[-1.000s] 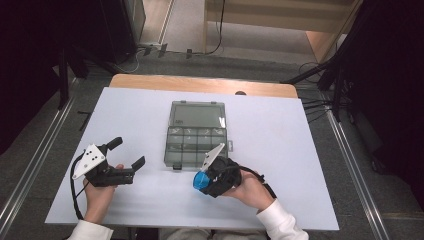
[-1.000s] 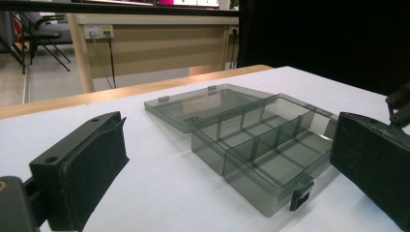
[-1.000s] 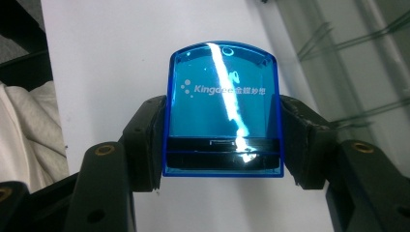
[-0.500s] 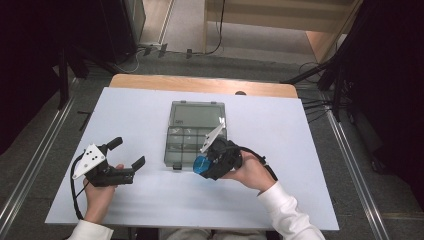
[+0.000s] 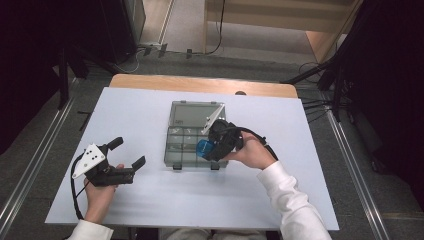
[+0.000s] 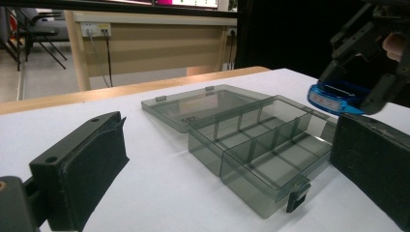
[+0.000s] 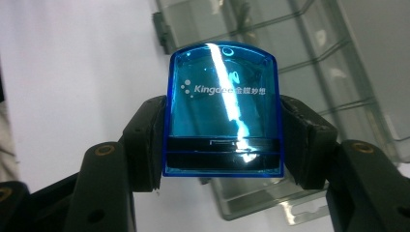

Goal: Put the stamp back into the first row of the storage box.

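Even overhead light falls on the white desk (image 5: 150, 210), leaving only faint shadows, while the room's edges sink into black. A bright streak of glare crosses the blue translucent case (image 7: 222, 111). Up close, the black jaws look soft, slightly out of focus.

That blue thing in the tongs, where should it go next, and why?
Probably a little lower, into one of the compartments of the open grey box. The right tongs grip the blue thing by both sides and hold it just above the box's near compartments, with the lid lying flat behind. The left tongs rest open on the table, off to the side.
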`<state>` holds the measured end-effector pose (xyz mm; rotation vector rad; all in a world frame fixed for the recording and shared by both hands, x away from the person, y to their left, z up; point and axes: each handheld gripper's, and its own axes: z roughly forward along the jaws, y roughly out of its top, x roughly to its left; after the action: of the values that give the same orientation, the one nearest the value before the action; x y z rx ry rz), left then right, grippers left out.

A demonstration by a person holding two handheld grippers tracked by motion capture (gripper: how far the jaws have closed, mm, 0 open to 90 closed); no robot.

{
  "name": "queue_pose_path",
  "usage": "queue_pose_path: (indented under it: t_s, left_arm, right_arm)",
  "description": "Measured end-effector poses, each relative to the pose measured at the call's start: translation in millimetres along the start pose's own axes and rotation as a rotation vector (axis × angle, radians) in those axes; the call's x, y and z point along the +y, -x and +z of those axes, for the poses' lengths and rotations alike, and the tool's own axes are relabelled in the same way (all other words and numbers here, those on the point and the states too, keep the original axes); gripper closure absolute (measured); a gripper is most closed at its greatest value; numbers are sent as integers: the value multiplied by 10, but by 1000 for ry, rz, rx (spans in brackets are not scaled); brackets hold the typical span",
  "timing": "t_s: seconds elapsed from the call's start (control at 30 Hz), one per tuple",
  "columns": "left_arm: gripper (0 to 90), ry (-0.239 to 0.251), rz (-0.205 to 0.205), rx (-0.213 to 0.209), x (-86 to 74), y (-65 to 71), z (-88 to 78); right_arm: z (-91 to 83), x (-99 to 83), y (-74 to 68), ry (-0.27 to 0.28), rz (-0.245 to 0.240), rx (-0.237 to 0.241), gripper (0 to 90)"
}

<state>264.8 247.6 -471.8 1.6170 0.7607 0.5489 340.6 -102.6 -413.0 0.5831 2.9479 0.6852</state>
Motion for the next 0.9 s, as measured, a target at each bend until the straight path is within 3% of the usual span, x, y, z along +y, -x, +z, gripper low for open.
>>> queue_pose_path:
  t_s: [0.43,0.67,0.9]
  left_arm:
    - [0,2,-6,-5,0,-3,2]
    - [0,10,-11,-3,2,-12,-7]
    - [0,11,-20,-5,0,-13,-3]
  right_arm:
    - [92,-56,283,36,38,-20,419]
    - [131,-168,529,61,72,-43,419]
    - [183,-198,613,91,48,-50,419]
